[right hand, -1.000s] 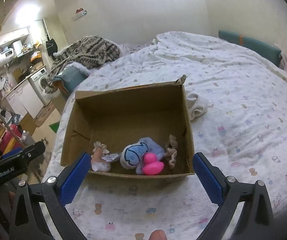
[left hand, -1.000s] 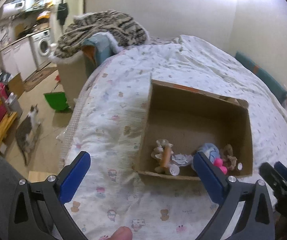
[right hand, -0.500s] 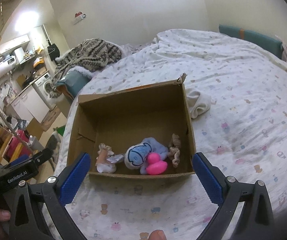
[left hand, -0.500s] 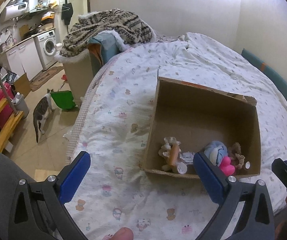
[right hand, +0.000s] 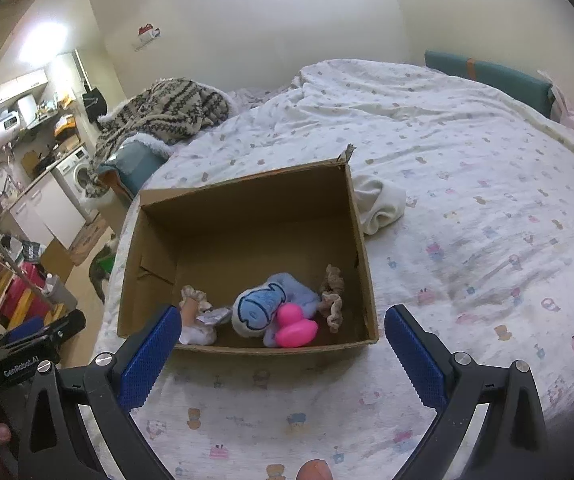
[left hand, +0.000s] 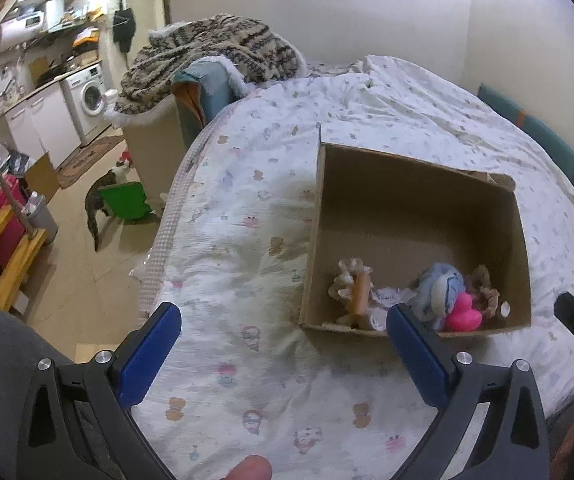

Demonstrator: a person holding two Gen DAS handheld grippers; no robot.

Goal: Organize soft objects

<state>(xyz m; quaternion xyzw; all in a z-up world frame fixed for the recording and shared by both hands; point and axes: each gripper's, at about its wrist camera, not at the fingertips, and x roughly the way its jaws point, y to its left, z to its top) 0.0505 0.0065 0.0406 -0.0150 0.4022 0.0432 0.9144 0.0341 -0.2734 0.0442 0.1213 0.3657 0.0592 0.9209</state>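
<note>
My left gripper and right gripper gape empty before the cardboard box, whose near wall half-hides a pale toy.

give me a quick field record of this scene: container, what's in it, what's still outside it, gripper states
surface: bed with printed sheet
container: open cardboard box on the bed
in box, near wall: pink rubber duck, blue and white plush, beige scrunchie, small doll-like toy
outside box: white cloth on the sheet, against the box's right wall
left gripper: open, empty, above the sheet
right gripper: open, empty, facing the box
floor: cat by a green bin
</note>
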